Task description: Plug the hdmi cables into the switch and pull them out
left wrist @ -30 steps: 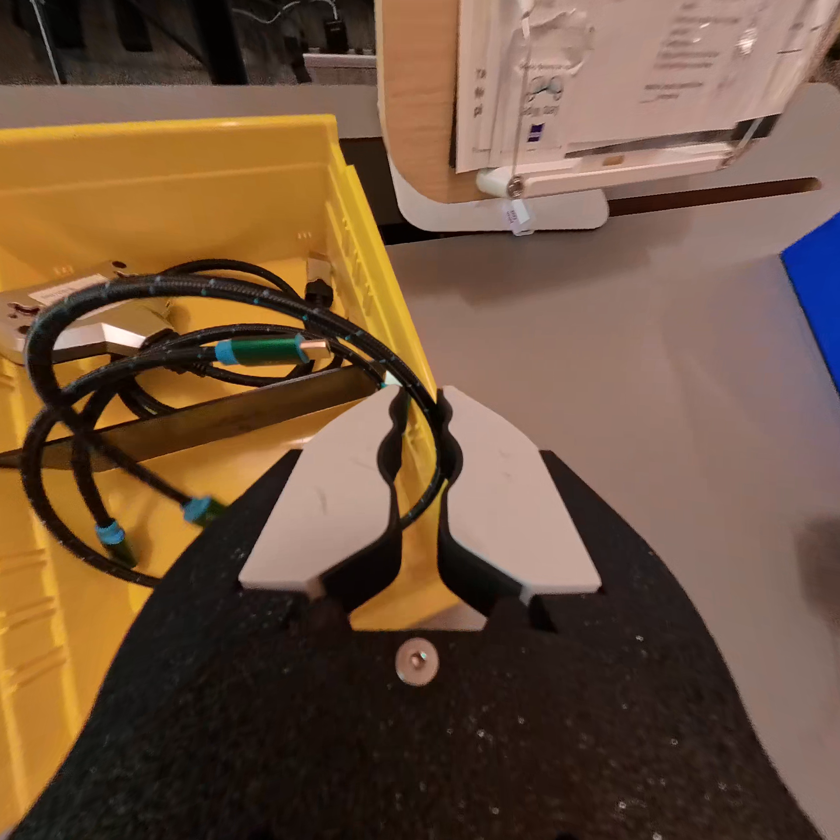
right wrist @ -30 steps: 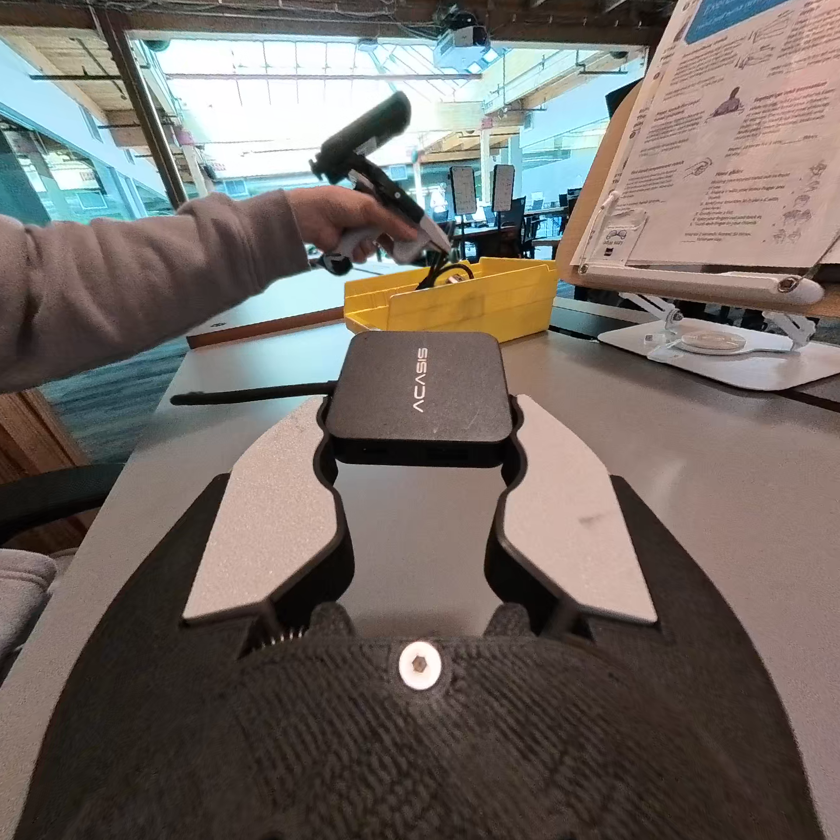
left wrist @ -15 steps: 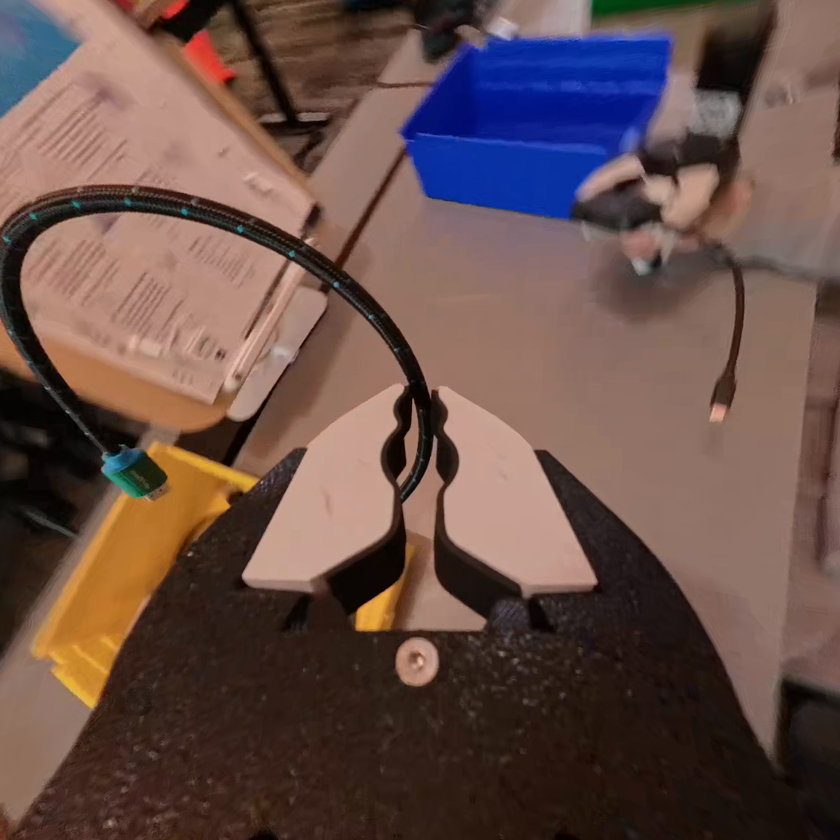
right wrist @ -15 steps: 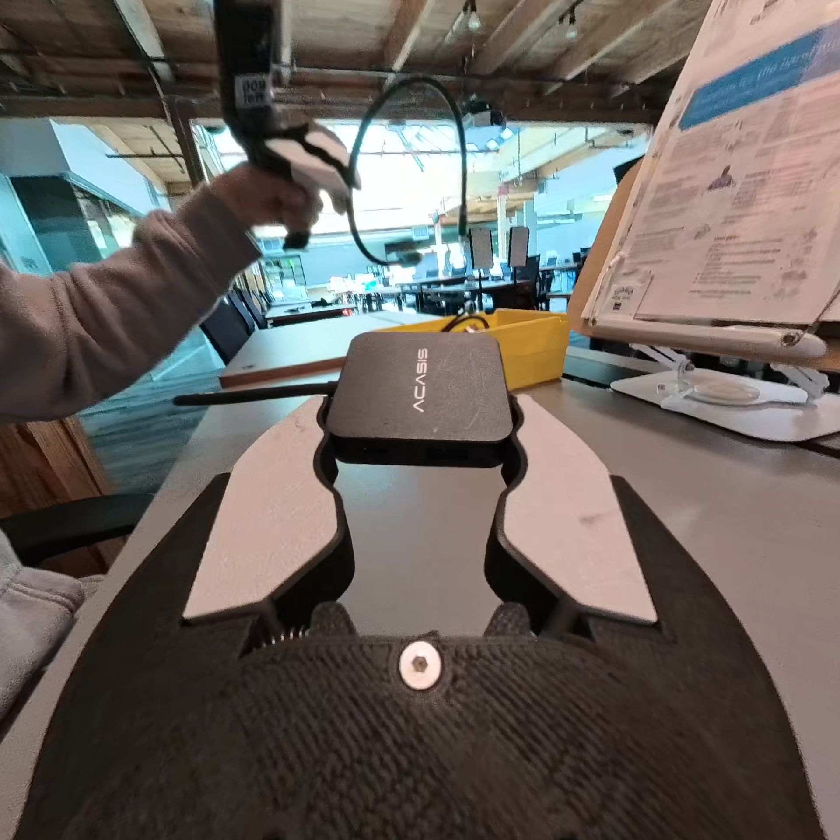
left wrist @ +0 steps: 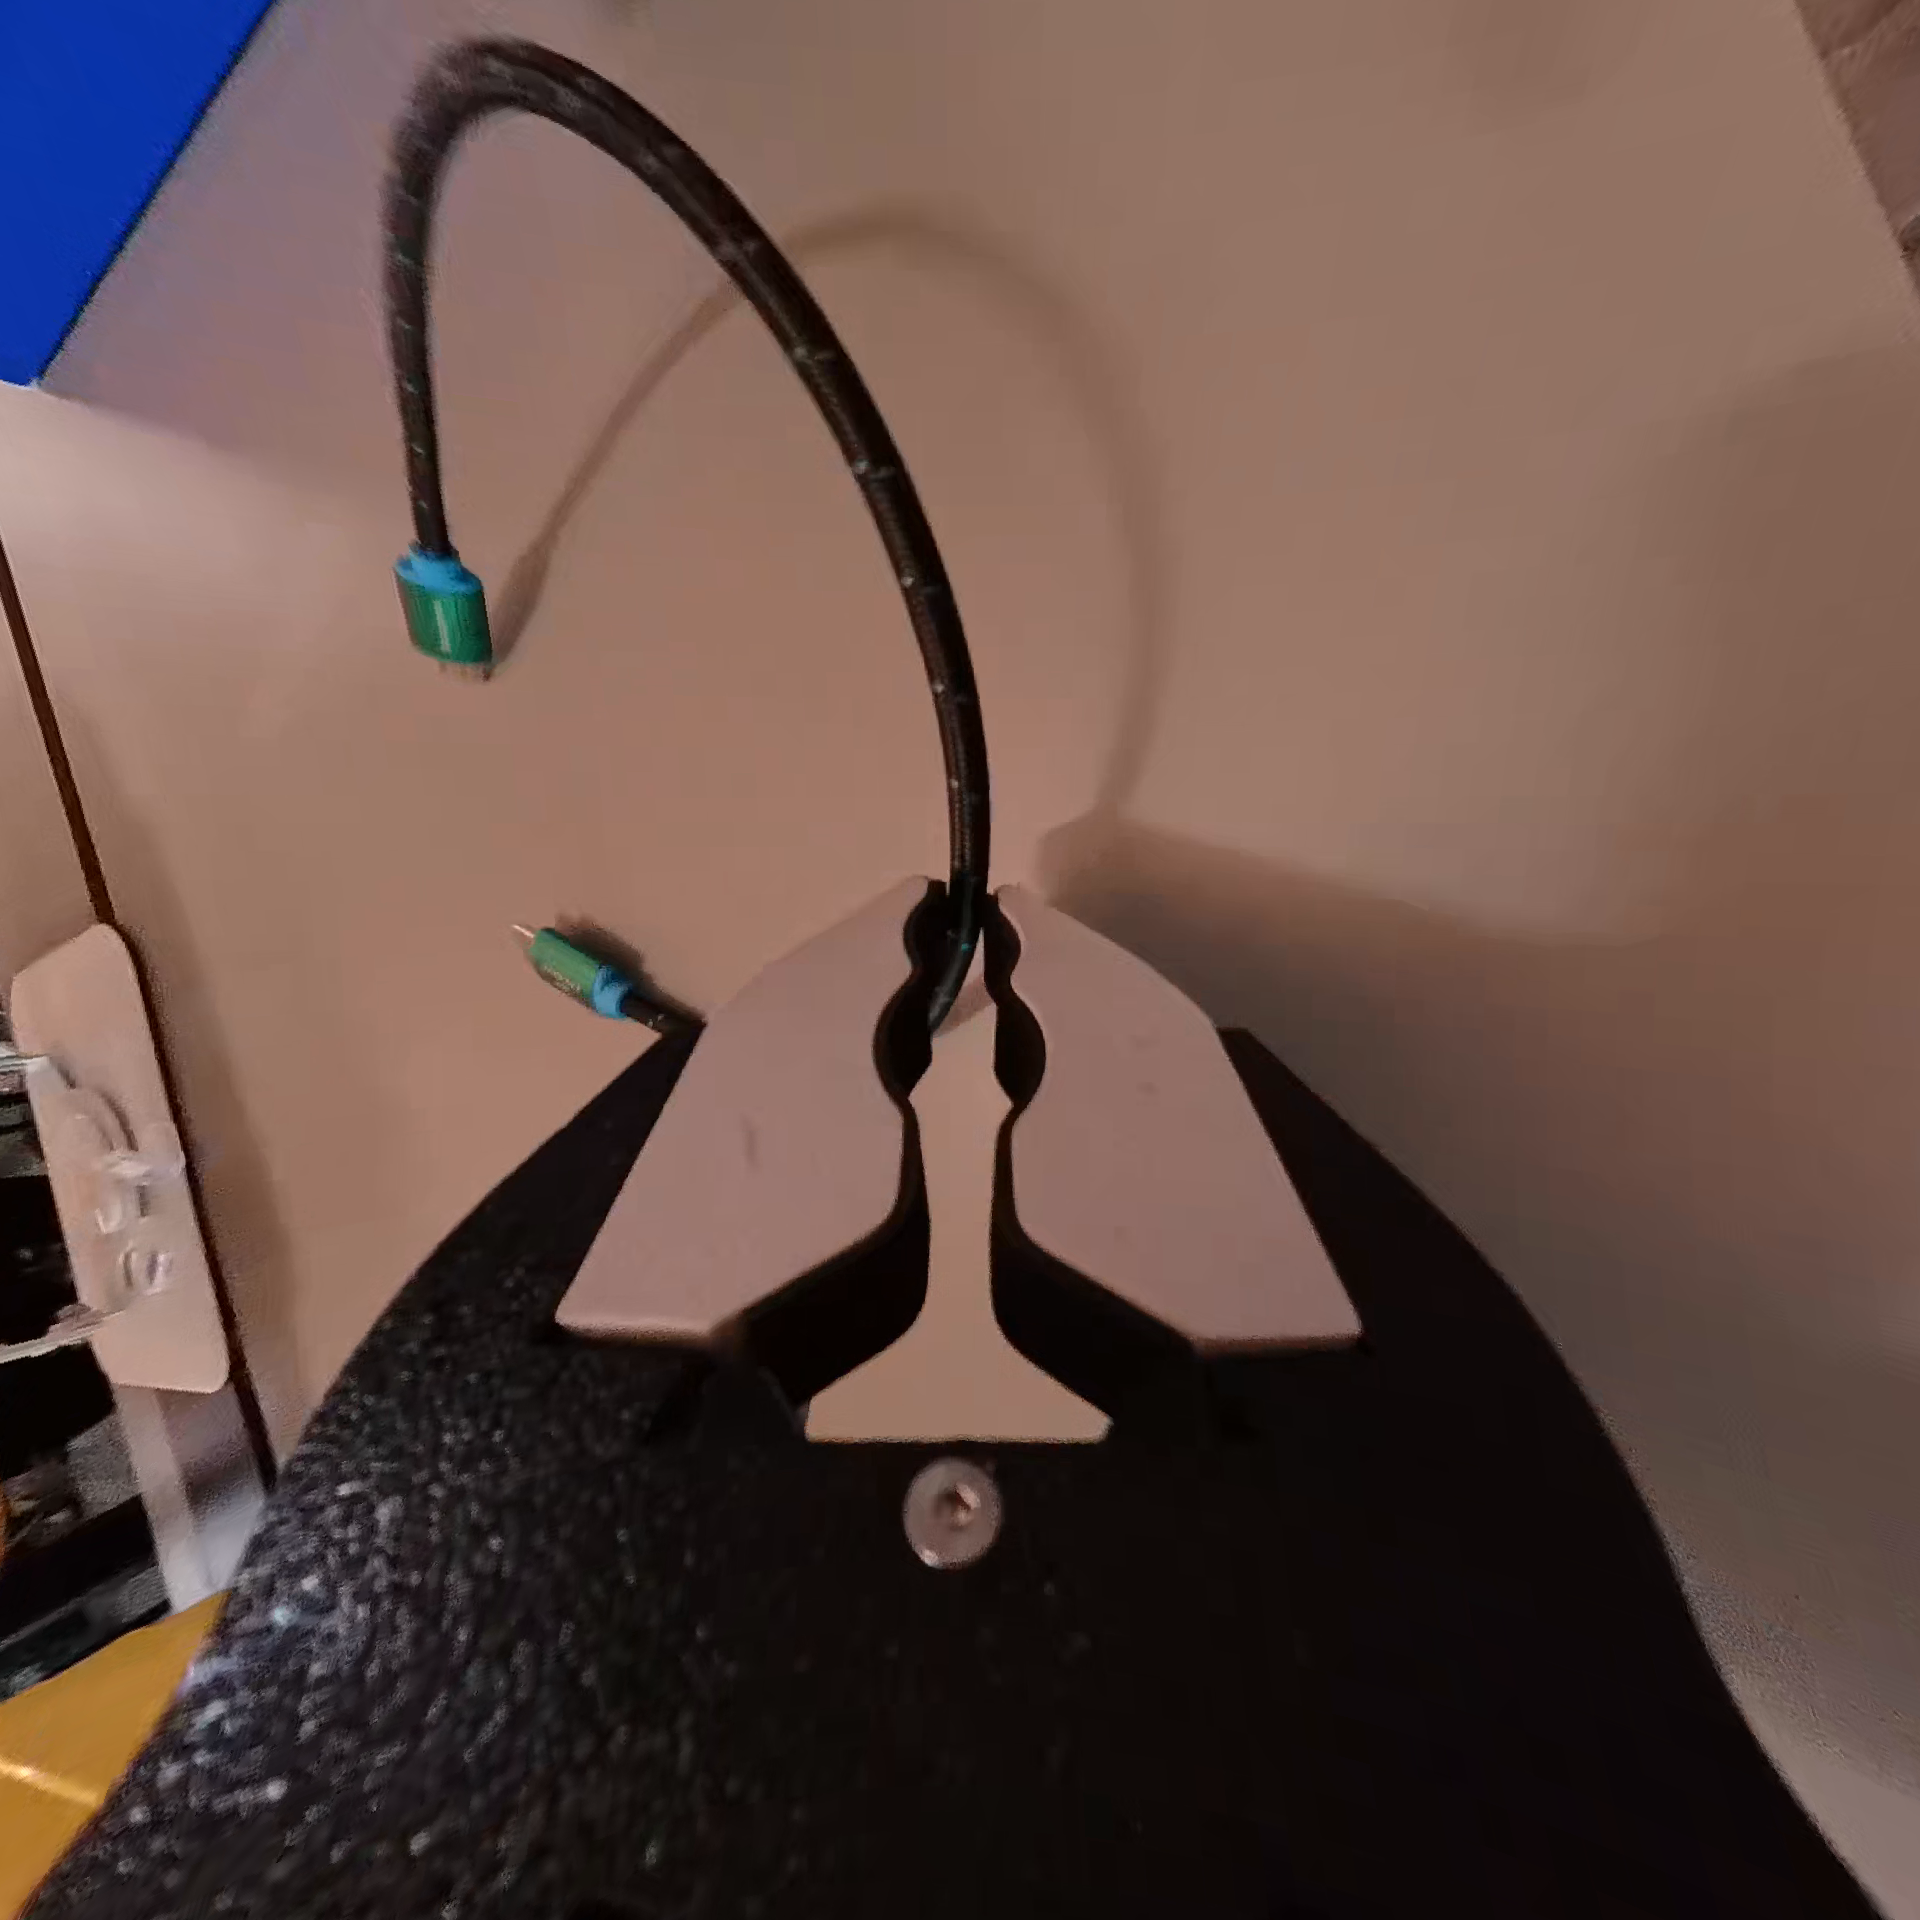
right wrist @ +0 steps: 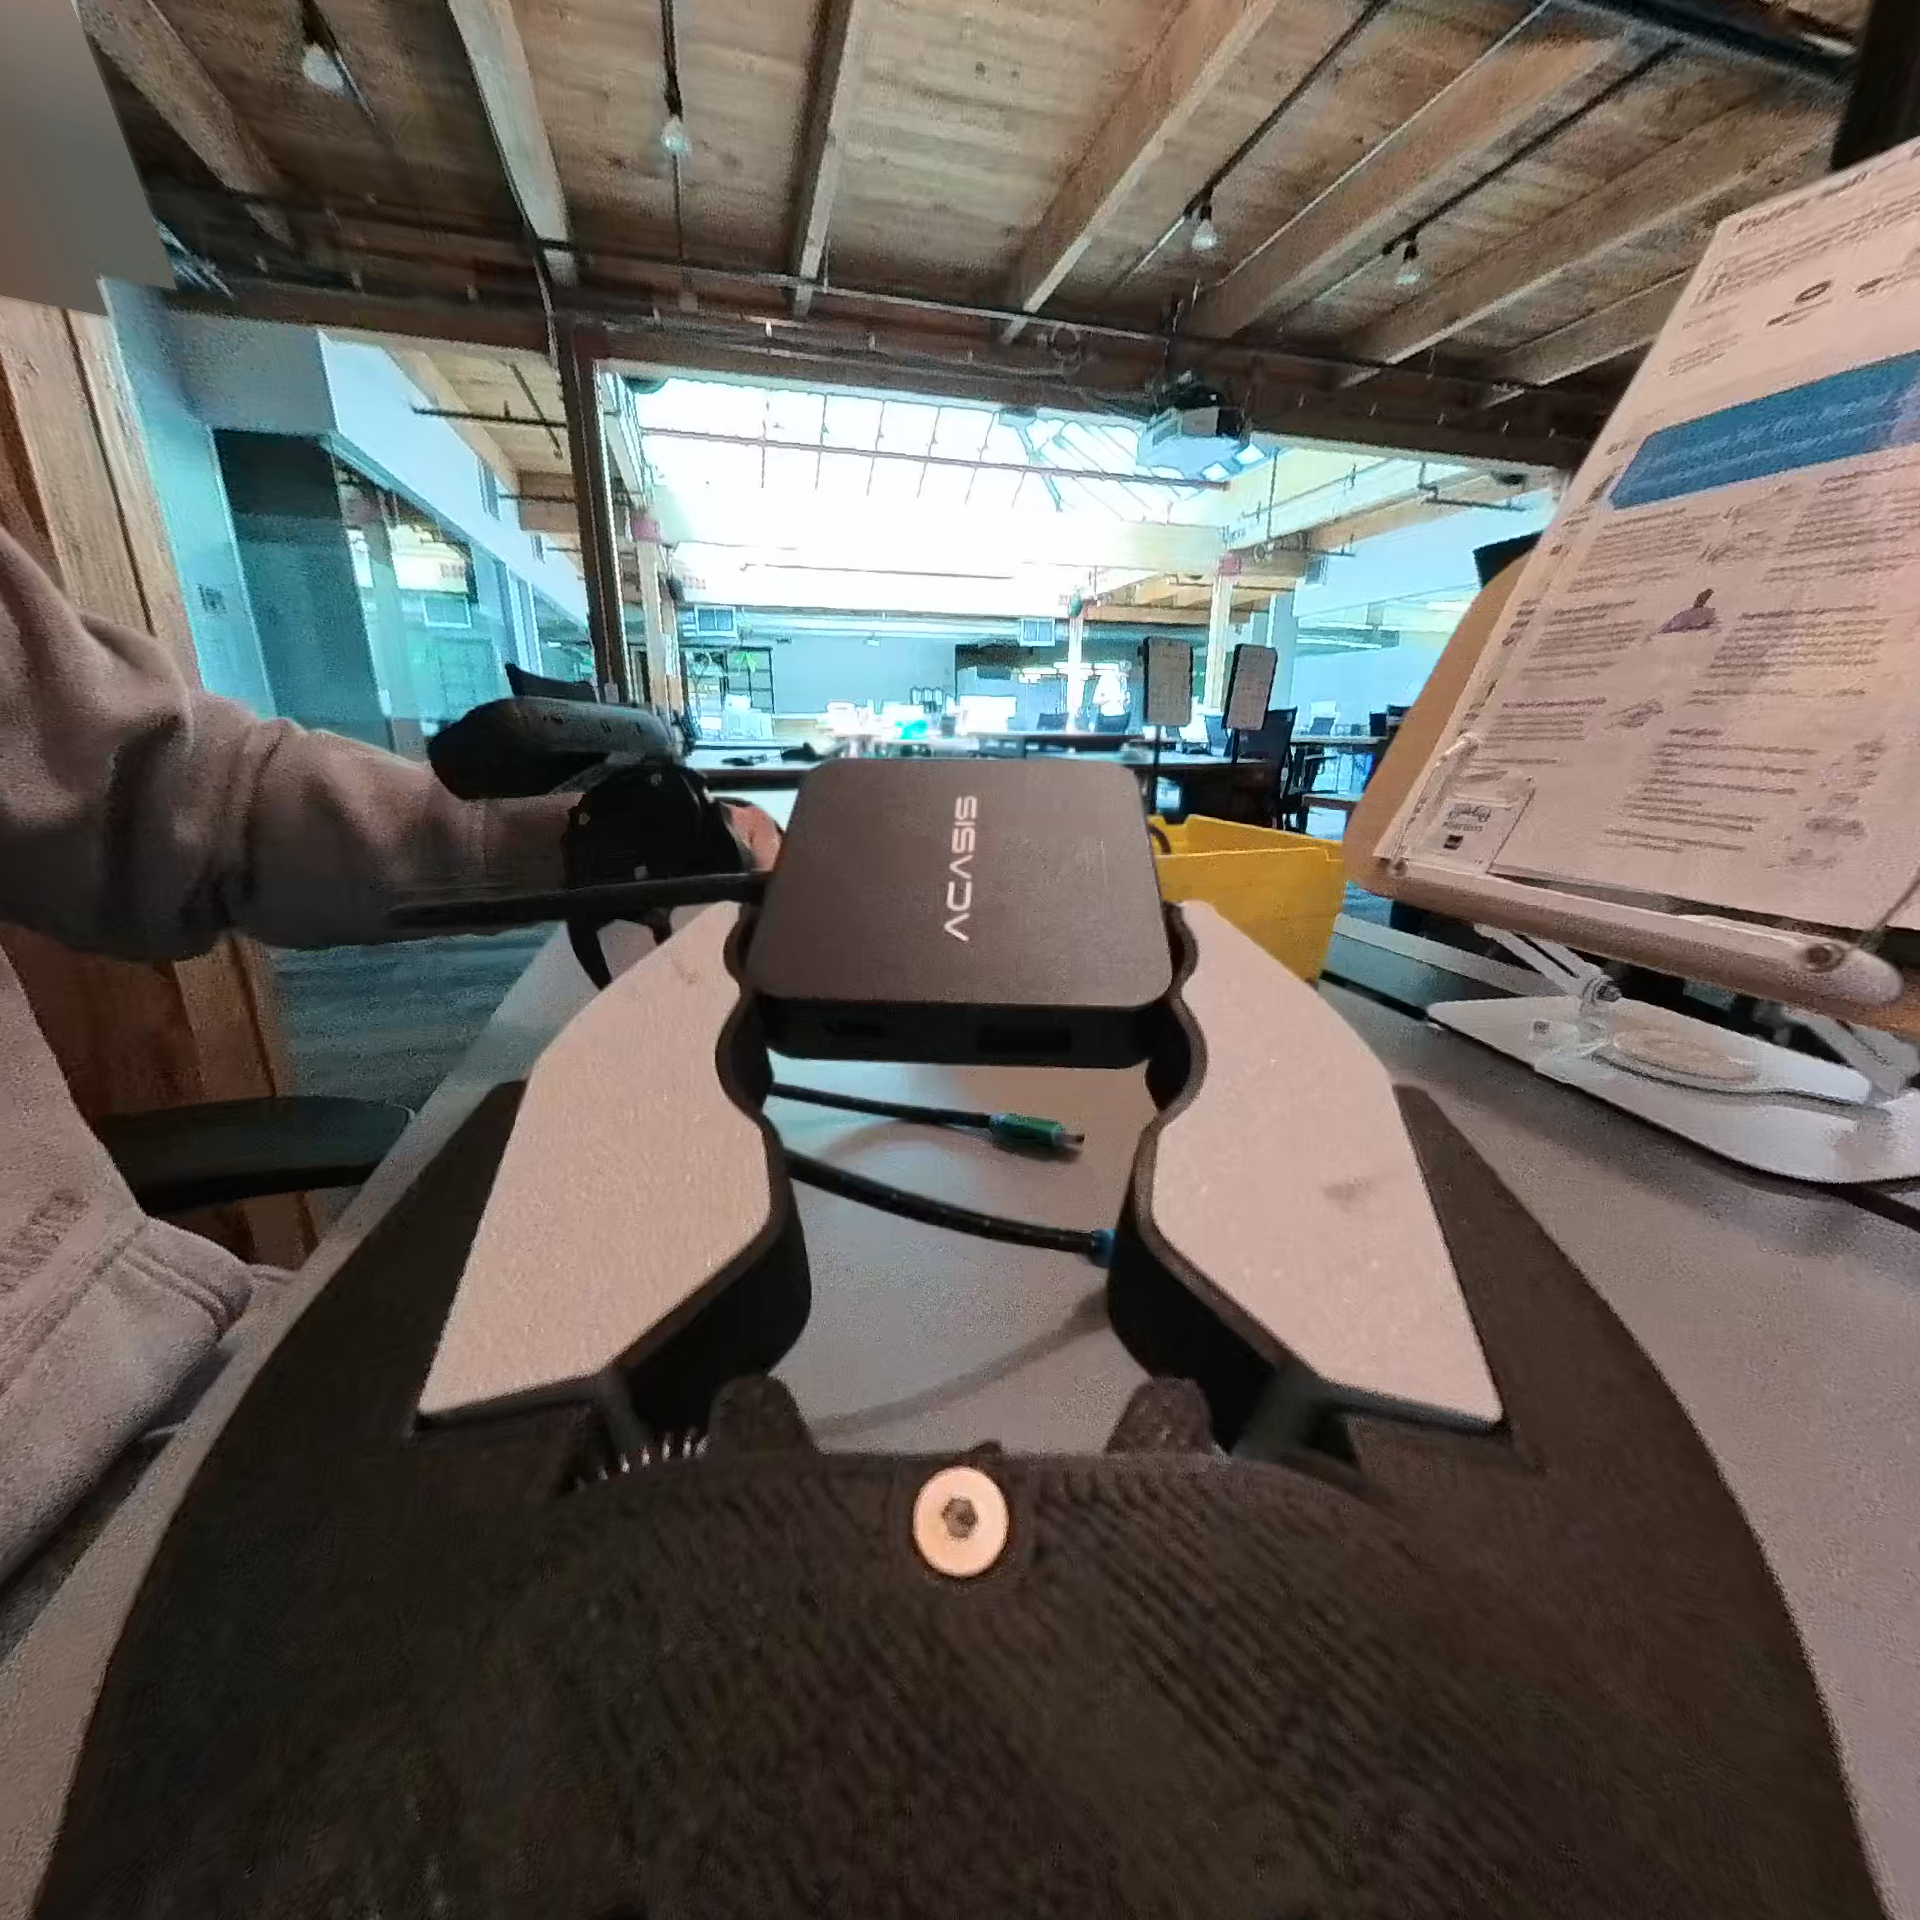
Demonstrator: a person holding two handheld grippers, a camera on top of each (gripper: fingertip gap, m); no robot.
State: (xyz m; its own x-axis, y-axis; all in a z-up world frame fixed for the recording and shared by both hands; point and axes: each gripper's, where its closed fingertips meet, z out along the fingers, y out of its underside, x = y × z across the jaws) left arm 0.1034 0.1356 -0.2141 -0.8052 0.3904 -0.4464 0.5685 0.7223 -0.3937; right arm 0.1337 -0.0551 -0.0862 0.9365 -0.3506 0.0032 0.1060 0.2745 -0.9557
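Note:
My left gripper is shut on the middle of a black braided HDMI cable. The cable arcs up and left over the grey table and ends in a green plug close to the tabletop. Its other green plug shows left of my fingers. My right gripper is shut on the black switch and holds it just above the table, ports toward the camera. In the right wrist view the cable and one green plug lie on the table under the switch. The left gripper shows behind, at the left.
A yellow bin stands behind the switch, and its corner shows in the left wrist view. A document stand with papers is on the right. A blue bin sits far off. The switch's own black lead runs left. A grey sleeve is at the left.
My left gripper has lifted the cable out of the yellow bin and swung it over to the table in front of the switch. My right gripper has raised the switch a little.

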